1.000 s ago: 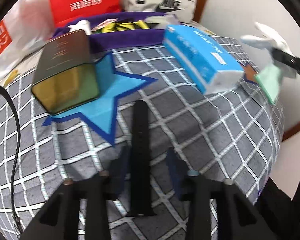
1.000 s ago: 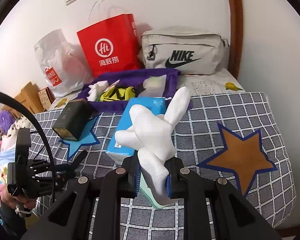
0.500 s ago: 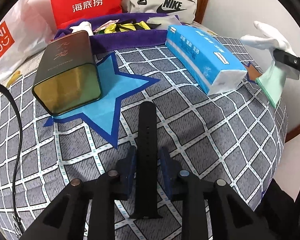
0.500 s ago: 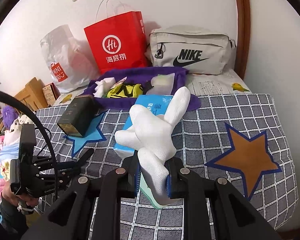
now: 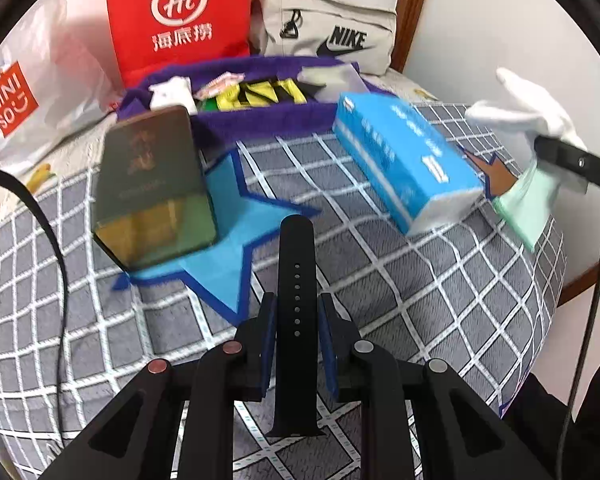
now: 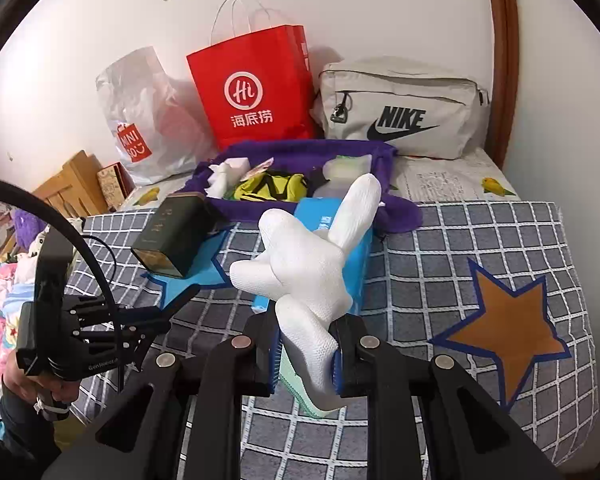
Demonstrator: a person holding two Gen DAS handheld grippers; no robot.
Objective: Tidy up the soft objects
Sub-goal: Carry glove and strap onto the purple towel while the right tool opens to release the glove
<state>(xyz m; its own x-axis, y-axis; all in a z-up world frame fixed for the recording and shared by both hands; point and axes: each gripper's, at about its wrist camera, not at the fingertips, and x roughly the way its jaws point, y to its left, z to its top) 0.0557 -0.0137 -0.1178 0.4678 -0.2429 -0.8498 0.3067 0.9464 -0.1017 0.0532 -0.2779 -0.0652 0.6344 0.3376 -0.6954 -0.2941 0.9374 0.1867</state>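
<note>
Left gripper: we are closing the left gripper [image 5: 296, 316] on a black watch strap [image 5: 295, 280]; its blue pads are pressing the strap's two edges, and the strap is running lengthwise between the jaws.
Watch strap: it is sticking out ahead of the fingers over the checked blanket [image 5: 400, 300], its far tip lying near a point of the blue star patch [image 5: 236, 232]. Whether its rear end is touching the blanket we cannot tell.
Right gripper: we are gripping a white glove [image 6: 312, 268] in the right gripper [image 6: 306, 350], jaws clenched on the cuff end; the glove's fingers are standing up above the bed, one pointing toward the back wall.
Glove from the other side: in the left view it is showing at the right edge [image 5: 528, 116], with a pale green cuff hanging under it.
Purple basket: it is sitting at the back of the bed [image 6: 260, 148] with white, yellow and clear items inside.
Blue tissue pack: it is lying on the blanket [image 5: 404, 156], just in front of the basket.
Dark box: it is lying on its side on the blue star [image 5: 152, 184].
Behind the basket: a red paper bag [image 6: 256, 88], a grey sports bag [image 6: 404, 108] and a plastic bag [image 6: 148, 120] are leaning at the wall.
</note>
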